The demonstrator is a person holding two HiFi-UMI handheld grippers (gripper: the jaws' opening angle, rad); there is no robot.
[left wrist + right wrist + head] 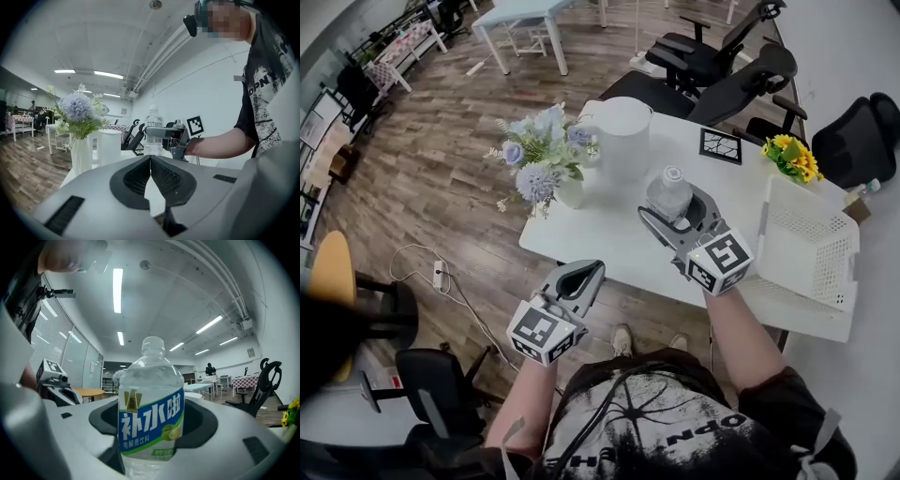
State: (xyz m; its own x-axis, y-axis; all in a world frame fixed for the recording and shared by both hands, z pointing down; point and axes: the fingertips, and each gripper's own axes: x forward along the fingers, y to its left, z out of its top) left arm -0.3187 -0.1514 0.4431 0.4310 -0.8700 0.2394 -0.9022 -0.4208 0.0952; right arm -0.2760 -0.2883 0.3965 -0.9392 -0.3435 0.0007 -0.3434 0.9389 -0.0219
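White tabletop [609, 248] fills the middle of the head view, with wood floor [441, 206] beyond its left edge. Your right gripper [677, 208] has its jaws closed round a clear bottle [668, 190], gripping the labelled belly. The bottle is upright, long axis vertical and cap up, just right of centre over the table. You cannot tell whether its base sits on the top. Your left gripper [587, 274] is pinched together on nothing and hangs off the near table edge. It is down-left of the bottle and well apart, so the right is the nearer one. Toward the upper frame stands a white jug [623, 141], with a vase [567, 192] to its left. A basket [811, 244] lies near at right. Bare top lies open between bottle and near edge.
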